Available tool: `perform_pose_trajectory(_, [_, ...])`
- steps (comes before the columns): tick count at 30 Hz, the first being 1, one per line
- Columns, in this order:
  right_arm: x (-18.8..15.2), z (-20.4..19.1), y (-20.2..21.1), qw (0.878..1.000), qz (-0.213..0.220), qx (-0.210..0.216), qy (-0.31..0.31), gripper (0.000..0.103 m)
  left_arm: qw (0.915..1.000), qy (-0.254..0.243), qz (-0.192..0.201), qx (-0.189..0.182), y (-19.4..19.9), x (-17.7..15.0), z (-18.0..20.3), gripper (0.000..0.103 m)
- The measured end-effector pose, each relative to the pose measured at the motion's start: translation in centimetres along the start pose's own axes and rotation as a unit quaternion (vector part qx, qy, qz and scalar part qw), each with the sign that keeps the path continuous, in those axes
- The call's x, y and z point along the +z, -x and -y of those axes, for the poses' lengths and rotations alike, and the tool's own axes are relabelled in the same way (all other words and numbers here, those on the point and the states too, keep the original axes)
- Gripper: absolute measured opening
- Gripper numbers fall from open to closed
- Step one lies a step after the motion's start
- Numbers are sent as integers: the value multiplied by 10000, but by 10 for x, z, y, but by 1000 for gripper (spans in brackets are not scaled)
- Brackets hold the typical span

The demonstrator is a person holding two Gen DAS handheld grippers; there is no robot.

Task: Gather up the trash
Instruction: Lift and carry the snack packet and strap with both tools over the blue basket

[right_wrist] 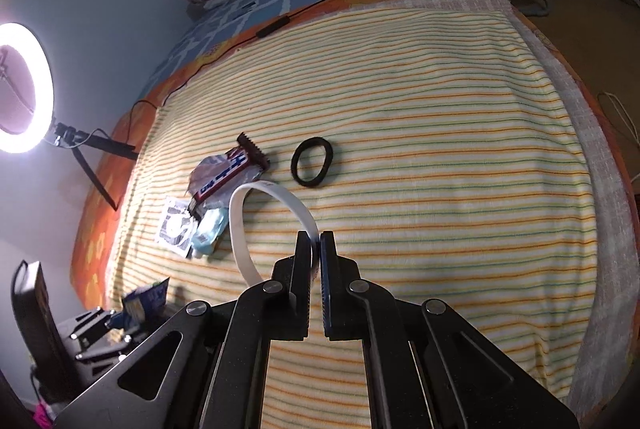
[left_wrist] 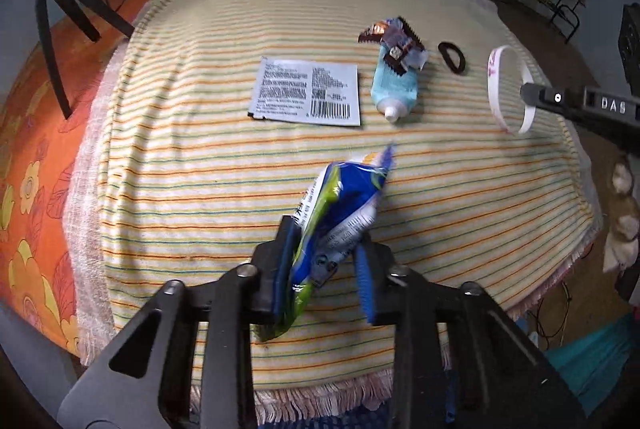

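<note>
From my left wrist, my left claw (left_wrist: 326, 261) is clenched on a blue and green wrapper (left_wrist: 340, 213), which sticks up crumpled from between the blue pads above the striped towel (left_wrist: 200, 189) on the bed. Farther out on the towel lie a flat grey sachet (left_wrist: 306, 91), printed side up, and just right of it a pale blue tube (left_wrist: 394, 85) with its white cap toward me. A brown candy wrapper (left_wrist: 394, 41) rests across the tube's far end. Right of that lies a black hair tie (left_wrist: 452, 57). At the right edge my right claw (left_wrist: 532, 95) comes in, pinching a white band (left_wrist: 508, 89).

From my right wrist, my right claw (right_wrist: 316, 249) is clenched on the white band (right_wrist: 256, 213), whose loop curves up and left from the pads. Beyond it the hair tie (right_wrist: 312, 161) lies alone on the towel (right_wrist: 440, 169). To the left the candy wrapper (right_wrist: 230, 169), the tube (right_wrist: 208, 233) and the sachet (right_wrist: 174, 225) sit clustered together. My left claw (right_wrist: 112, 321) shows low left with the blue wrapper (right_wrist: 146, 303).
</note>
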State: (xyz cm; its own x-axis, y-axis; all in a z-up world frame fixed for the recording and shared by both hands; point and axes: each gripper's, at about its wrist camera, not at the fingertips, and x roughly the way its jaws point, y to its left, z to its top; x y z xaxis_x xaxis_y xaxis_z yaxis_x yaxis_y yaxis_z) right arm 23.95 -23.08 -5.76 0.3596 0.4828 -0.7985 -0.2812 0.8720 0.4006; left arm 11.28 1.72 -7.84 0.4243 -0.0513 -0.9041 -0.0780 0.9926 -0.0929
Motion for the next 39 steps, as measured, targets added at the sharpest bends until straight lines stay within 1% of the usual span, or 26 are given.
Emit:
perform_pose_trajectory(7, [-14,-19,16,9994,83,60,331,3,9998,35,200,-57,25,-6,-7,25])
perform_pose_trajectory(11, [-23,-29,27,9987,104,145,481,3,9994,41,309,-129,46,-18,-11,25])
perform_pose_trajectory(17, [-39,-42,43,9973,146,257,673,3,9989,-8,431,-174,63,-28,4,25])
perform_pose_trajectory(24, [-66,-60,62,9942,188,359,999,3,9982,-194,543,-176,86,-55,18,25])
perform_pose_trajectory(29, [-89,-71,71,9916,132,415,1222,3,9977,-305,584,-150,97,-77,24,25])
perform_pose_trajectory(39, [-138,-81,78,9871,-64,459,1530,3,9985,-291,383,-253,98,-125,27,25])
